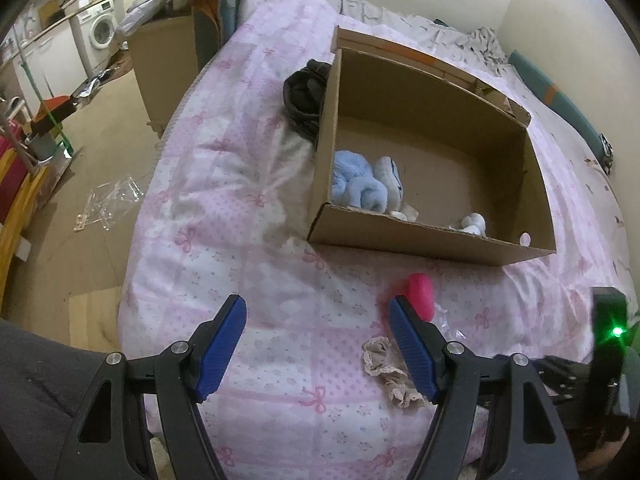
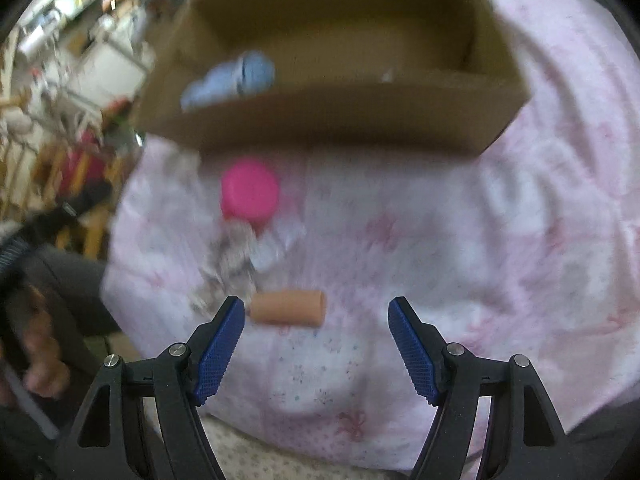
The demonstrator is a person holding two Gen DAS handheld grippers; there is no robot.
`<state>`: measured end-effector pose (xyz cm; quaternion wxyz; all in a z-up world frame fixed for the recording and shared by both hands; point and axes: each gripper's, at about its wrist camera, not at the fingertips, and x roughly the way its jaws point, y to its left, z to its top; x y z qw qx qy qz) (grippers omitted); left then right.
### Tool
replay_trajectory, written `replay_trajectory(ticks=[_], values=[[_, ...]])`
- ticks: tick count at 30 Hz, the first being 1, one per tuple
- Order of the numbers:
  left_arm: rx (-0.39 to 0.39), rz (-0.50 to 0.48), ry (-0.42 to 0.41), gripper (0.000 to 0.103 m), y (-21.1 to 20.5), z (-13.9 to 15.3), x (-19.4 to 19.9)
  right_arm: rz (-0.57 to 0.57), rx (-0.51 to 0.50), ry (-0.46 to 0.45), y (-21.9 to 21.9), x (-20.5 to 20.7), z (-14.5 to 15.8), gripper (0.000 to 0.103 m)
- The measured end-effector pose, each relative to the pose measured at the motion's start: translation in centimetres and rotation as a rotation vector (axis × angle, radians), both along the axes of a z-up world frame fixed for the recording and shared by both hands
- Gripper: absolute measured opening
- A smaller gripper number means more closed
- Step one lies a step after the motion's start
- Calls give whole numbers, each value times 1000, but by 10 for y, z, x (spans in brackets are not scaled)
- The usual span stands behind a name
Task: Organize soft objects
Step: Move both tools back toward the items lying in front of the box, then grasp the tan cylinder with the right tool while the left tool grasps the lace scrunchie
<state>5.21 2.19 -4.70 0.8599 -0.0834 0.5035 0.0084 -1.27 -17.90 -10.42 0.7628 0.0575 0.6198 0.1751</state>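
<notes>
Blue ribbed pads stand apart on both tools, nothing between them. The right tool [image 2: 316, 320] hangs over the bed [image 2: 460, 260], with a tan roll [image 2: 288, 307] lying just ahead by its left pad. A good grip probably means shifting left to centre on the roll, then closing across its short side. A pink ball [image 2: 250, 192] and a crumpled lace piece [image 2: 236, 256] lie further out, before the cardboard box [image 2: 320, 120], which already holds a blue plush toy [image 1: 360, 184]. The left tool [image 1: 317, 318] hovers beside the lace.
</notes>
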Motion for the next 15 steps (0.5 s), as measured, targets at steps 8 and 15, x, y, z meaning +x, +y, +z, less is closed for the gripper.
replay_trajectory(ticks=[8,15], values=[[-9,-6,16,71,-3,-5,4,85,-12,52,33,3,-26,56],[0,-31,32,71,-10,-10,4,123,1,19,38,-2,-21,17]])
